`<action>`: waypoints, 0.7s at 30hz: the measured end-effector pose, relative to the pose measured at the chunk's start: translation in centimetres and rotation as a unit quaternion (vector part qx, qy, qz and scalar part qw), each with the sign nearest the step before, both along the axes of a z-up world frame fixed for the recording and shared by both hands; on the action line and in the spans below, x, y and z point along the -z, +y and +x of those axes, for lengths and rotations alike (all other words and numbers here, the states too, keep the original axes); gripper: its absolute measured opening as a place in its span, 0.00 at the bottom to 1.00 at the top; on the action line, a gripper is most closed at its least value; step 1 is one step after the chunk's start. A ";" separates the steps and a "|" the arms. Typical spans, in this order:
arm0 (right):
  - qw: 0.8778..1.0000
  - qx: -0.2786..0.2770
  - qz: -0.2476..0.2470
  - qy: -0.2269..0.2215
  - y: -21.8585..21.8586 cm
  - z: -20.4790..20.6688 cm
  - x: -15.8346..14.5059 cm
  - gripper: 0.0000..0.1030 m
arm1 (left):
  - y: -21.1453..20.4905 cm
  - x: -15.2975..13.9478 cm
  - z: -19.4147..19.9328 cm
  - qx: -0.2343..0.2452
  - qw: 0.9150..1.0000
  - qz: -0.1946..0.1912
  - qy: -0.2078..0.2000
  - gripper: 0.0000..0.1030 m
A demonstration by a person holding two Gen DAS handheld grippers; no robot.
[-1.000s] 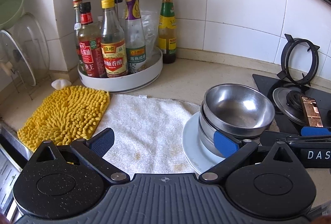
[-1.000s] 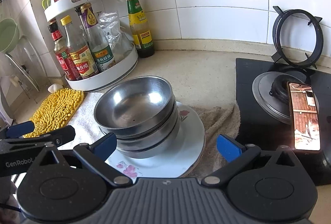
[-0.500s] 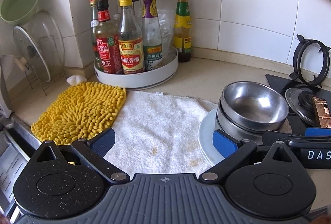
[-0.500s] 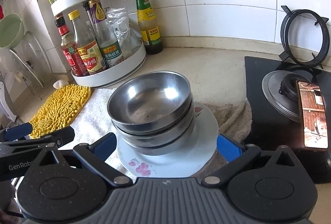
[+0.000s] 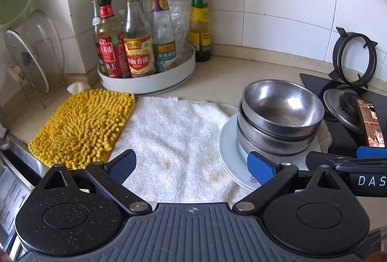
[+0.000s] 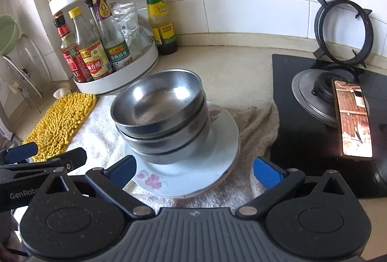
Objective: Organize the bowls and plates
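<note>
A stack of steel bowls [image 6: 160, 117] [image 5: 280, 114] sits on white flower-printed plates [image 6: 217, 141] [image 5: 229, 155], which rest on a white towel [image 5: 174, 136]. My right gripper [image 6: 193, 171] is open, its blue pads either side of the plates' near rim, empty. Over the towel, left of the plates, my left gripper [image 5: 191, 163] is open with nothing between its fingers; its right pad [image 5: 260, 164] overlaps the plate edge in view. Each gripper shows at the edge of the other's view.
A white two-tier turntable with sauce bottles [image 5: 145, 63] stands at the back, a yellow mat [image 5: 82, 124] to the left, a lid rack [image 5: 26, 63] beyond it. On the right lies a black hob [image 6: 326, 121] with a phone [image 6: 353, 117] and a pan ring [image 6: 343, 32].
Both grippers have drawn back slightly and shifted left, so the bowls and plates sit further right in view. The bowls and plates have not moved. Both jaws stay open.
</note>
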State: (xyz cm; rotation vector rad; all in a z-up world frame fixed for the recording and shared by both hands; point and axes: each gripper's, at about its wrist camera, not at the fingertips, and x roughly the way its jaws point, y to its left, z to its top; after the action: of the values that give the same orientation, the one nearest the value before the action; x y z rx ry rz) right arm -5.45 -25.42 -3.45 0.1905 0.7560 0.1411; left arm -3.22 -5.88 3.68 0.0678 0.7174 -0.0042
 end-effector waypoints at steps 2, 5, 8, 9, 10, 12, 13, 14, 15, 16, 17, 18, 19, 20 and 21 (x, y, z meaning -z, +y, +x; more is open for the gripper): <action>1.000 0.001 -0.001 0.003 0.0 -0.1 0.2 1.00 | 0.0 0.2 0.0 0.002 1.000 -0.002 0.006 0.96; 1.000 0.002 0.001 0.009 -0.1 -0.1 0.5 1.00 | 0.0 0.4 0.0 0.004 1.000 -0.004 0.013 0.95; 1.000 0.001 0.001 0.013 -0.1 0.0 0.7 1.00 | 0.0 0.5 0.1 0.005 1.000 -0.002 0.017 0.95; 1.000 0.001 0.002 0.014 -0.1 0.0 0.7 1.00 | 0.0 0.6 0.1 0.005 1.000 -0.002 0.018 0.94; 1.000 0.001 0.002 0.014 -0.1 0.0 0.8 1.00 | 0.0 0.6 0.1 0.005 1.000 -0.002 0.020 0.94; 1.000 0.002 0.004 0.015 -0.1 0.0 0.8 1.00 | 0.0 0.6 0.1 0.006 1.000 -0.003 0.021 0.94; 1.000 0.002 0.005 0.016 -0.1 0.1 0.9 1.00 | 0.0 0.6 0.2 0.006 1.000 -0.003 0.022 0.94; 1.000 0.002 0.005 0.016 -0.1 0.1 1.0 1.00 | -0.1 0.7 0.2 0.008 1.000 -0.003 0.022 0.93; 1.000 0.002 0.006 0.017 -0.1 0.1 1.0 1.00 | -0.1 0.7 0.2 0.010 1.000 -0.002 0.022 0.92; 1.000 0.002 0.006 0.018 -0.2 0.1 1.1 1.00 | -0.2 0.7 0.2 0.012 1.000 -0.001 0.021 0.92; 1.000 0.002 0.007 0.018 -0.2 0.1 1.2 1.00 | -0.2 0.7 0.2 0.013 1.000 0.001 0.021 0.92; 1.000 0.001 0.009 0.019 -0.2 0.2 1.2 1.00 | -0.2 0.7 0.2 0.013 1.000 0.001 0.021 0.92; 1.000 0.001 0.009 0.019 -0.2 0.2 1.3 1.00 | -0.2 0.7 0.3 0.013 1.000 0.001 0.022 0.92; 1.000 0.001 0.009 0.019 -0.2 0.2 1.3 1.00 | -0.2 0.8 0.3 0.013 1.000 0.001 0.023 0.92; 1.000 0.001 0.010 0.021 -0.2 0.3 1.3 1.00 | -0.2 0.8 0.4 0.013 1.000 0.000 0.026 0.92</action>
State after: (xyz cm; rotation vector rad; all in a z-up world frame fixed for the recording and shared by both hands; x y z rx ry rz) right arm -5.16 -25.65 -4.80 0.2125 0.7958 0.1436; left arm -2.85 -6.08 2.87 0.0764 0.7676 -0.0302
